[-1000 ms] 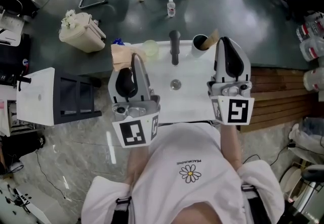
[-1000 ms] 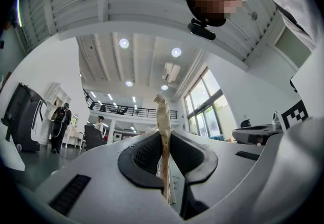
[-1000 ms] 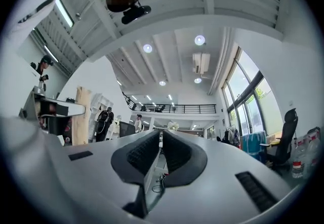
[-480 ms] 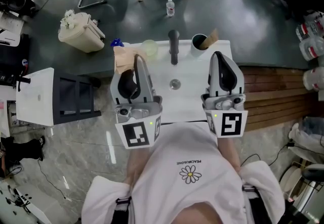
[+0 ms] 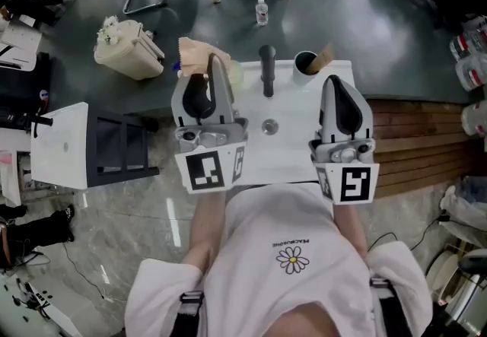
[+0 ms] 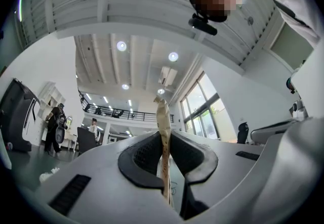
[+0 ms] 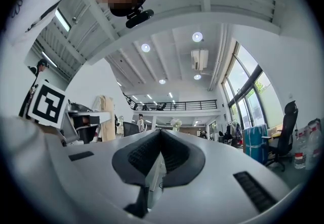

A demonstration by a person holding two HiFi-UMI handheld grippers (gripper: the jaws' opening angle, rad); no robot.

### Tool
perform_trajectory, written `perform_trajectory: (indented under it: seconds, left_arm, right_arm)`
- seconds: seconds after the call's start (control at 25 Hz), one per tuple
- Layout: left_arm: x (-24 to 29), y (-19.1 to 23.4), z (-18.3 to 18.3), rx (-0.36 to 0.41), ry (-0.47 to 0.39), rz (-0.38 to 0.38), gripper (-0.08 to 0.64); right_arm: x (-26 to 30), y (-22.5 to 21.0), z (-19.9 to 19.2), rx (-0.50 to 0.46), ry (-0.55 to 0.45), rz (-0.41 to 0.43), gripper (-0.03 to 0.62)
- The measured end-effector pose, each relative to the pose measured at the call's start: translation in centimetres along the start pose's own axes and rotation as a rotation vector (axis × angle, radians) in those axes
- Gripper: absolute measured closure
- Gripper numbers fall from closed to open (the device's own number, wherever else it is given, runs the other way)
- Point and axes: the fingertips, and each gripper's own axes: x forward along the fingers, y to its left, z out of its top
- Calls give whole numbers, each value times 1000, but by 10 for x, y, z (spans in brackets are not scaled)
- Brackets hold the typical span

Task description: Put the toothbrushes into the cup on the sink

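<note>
The person stands over a small white sink (image 5: 293, 149), a gripper in each hand, both pointing away from the body. The left gripper (image 5: 210, 83) is over the sink's far left corner with its jaws pressed onto a tan-wrapped toothbrush (image 5: 196, 54). In the left gripper view (image 6: 164, 139) that toothbrush (image 6: 162, 112) shows edge-on as a thin tan strip, pinched between the black pads and standing well up past the jaw tips. From the head view, its free end sticks out beyond the sink's far edge, over the dark floor. The right gripper (image 5: 339, 100) hangs over the right side of the sink, on the near side of the cup. Its own view shows the right gripper (image 7: 161, 134) with the two black pads meeting at the tips and nothing caught between them; only a pale sliver shows through the slot lower down, and I can't make out what it is. The cup (image 5: 304, 63) sits at the far right corner of the sink, dark inside, with another tan piece (image 5: 323, 54) leaning out of it toward the right. A black faucet (image 5: 266, 69) stands at the middle of the far edge, between the left gripper and the cup, and the round drain (image 5: 269, 127) lies in the basin between the two grippers. On the floor beyond the sink are a small clear bottle (image 5: 262, 12) and, off to the left, a cream-coloured bin (image 5: 125, 50). A white cabinet (image 5: 65, 145) stands left of the sink.
</note>
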Motion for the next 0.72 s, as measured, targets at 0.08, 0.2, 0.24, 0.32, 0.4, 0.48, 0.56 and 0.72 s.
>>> perform_trajectory:
  seconds: [0.08,0.2,0.24,0.32,0.4,0.48,0.56,0.72]
  left_arm:
    - [11,8,-24,-18,45,14,503]
    - [24,20,-75,-108,159,30,503]
    - [27,24,-94,-150,199,38,503]
    - [30,31,-128,-206,262,59,503]
    - [28,36,-152,-212,302,73,503]
    - [25,38,-168,-195,330,78,503]
    - [21,39,-181,-189,359,82,503]
    - [12,35,-208,-205,421,92,503]
  right_arm:
    - [-2,-1,-1,0,4,-1,580]
    - [-5,-5,-2,3,11,-10,580]
    - [-6,-7,-3,14,13,-12,580]
    - [-8,-12,-5,43,18,-17,580]
    - [-10,-16,-8,55,26,-26,580]
    - [-13,-18,-10,55,34,-35,580]
    - [-16,-20,-11,55,41,-40,580]
    - [-18,-21,-14,54,48,-41,580]
